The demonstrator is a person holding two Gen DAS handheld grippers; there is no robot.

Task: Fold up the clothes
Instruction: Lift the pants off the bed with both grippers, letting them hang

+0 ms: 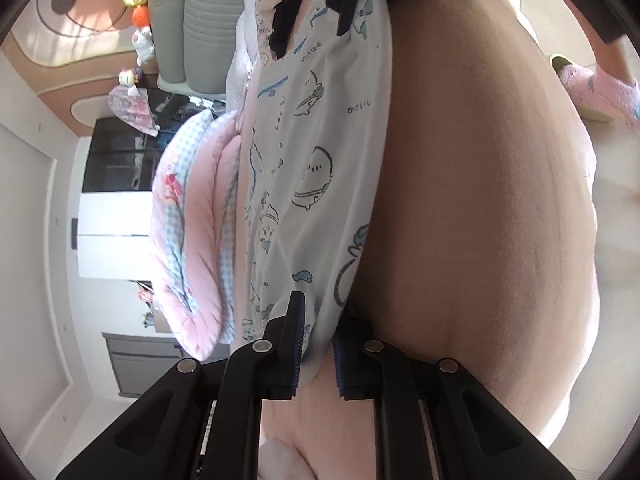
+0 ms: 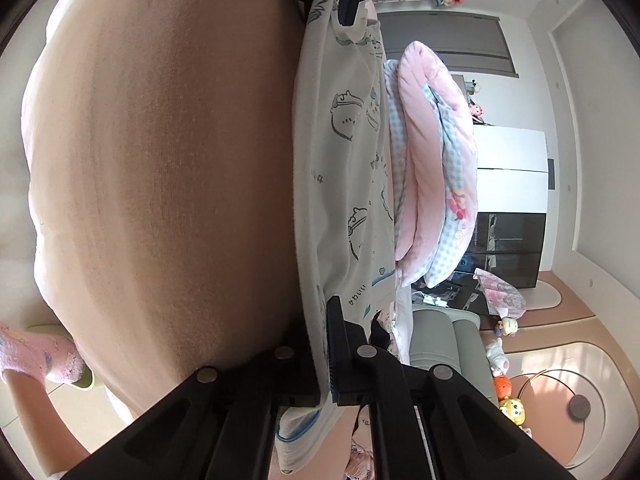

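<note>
Both grippers are clamped on the same garment, so this looks like the mid-fold carry step to me. Nearest in the left wrist view, the left gripper (image 1: 316, 344) has its jaws pressed together on the bottom edge of the white printed garment (image 1: 320, 160), cloth pinched between the pads. Same story in the right wrist view: right gripper (image 2: 330, 356) pinching the garment (image 2: 344, 184) at its lower end, with the other gripper showing at the top of each frame holding the far end. So the garment is stretched between the two, running up the middle of both frames, against the pink bed sheet (image 1: 480, 200). Just past it sits a folded pink quilt (image 1: 192, 240), and way back there's a grey chair (image 1: 208, 20) and some plush toys (image 1: 136, 4). Next move, I'd guess: bring the held edge over evenly, keep both ends level so it lands flat, then let go.
</note>
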